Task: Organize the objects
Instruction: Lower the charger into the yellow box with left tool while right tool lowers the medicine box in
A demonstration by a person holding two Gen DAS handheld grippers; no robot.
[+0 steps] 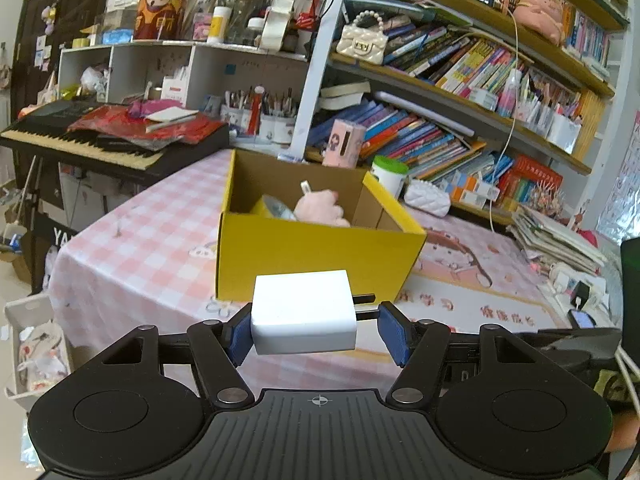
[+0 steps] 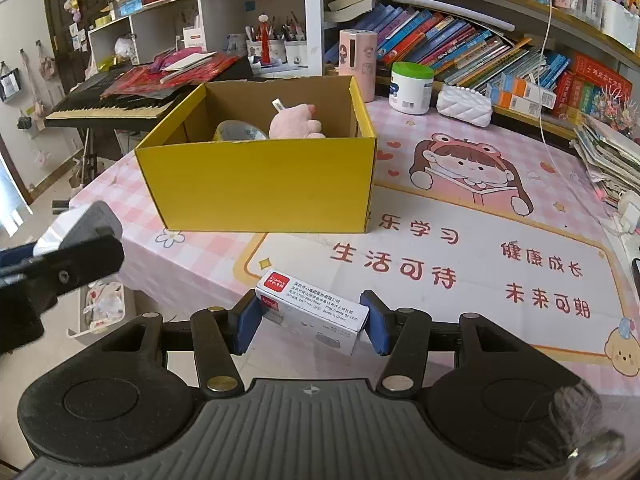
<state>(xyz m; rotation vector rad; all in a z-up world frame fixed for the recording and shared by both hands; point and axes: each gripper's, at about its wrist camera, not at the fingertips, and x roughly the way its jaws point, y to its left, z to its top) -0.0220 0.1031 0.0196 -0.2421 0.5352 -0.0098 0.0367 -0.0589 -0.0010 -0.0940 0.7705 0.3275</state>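
White charger (image 1: 304,312) (prongs rightward) between left gripper's (image 1: 316,330) pads.

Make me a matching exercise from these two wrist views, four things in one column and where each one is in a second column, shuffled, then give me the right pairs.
Things:
1. white charger
2. small white box
3. pink plush toy
4. green-lidded white jar

Places:
A. inside the yellow box
B. between the pads of the left gripper
C. on the table beside the pink cylinder, behind the yellow box
D. between the pads of the right gripper

Pairs: 1-B, 2-D, 3-A, 4-C
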